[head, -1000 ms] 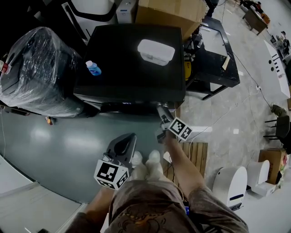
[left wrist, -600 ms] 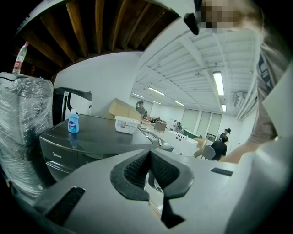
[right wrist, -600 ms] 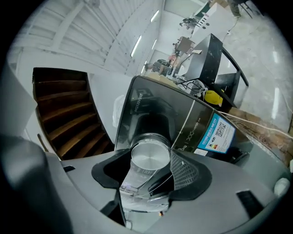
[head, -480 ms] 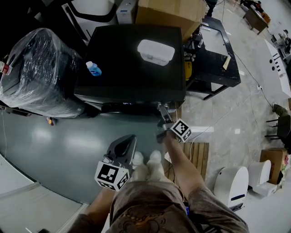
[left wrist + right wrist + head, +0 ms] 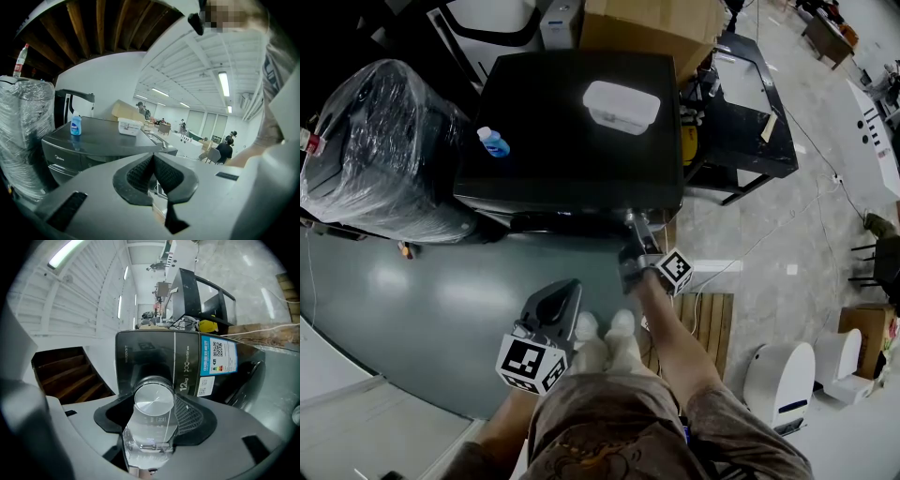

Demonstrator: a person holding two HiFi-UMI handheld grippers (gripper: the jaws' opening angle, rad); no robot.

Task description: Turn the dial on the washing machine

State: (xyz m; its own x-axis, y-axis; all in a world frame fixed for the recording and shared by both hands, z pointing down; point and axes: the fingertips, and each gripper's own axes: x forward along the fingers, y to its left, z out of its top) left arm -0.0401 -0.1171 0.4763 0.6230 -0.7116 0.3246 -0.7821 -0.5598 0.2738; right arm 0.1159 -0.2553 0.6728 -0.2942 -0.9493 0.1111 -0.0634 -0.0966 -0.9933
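Observation:
The dark washing machine [image 5: 572,141] stands in front of me, its front panel [image 5: 154,357] filling the right gripper view, rolled on its side. The round silver dial [image 5: 153,401] sits between the pads of my right gripper [image 5: 154,413], which is shut on it; in the head view that gripper [image 5: 636,246] reaches to the machine's front right corner. My left gripper [image 5: 551,305] hangs low by my legs, away from the machine, with its jaws shut on nothing [image 5: 153,174].
On the machine's top lie a blue-capped bottle [image 5: 492,141] and a white plastic box [image 5: 622,106]. A plastic-wrapped bulky object [image 5: 380,150] stands to the left. A black desk [image 5: 741,122] and a wooden pallet [image 5: 703,319] are on the right.
The right gripper's marker cube has rolled and shifted slightly while staying on the dial. The left gripper has hardly moved.

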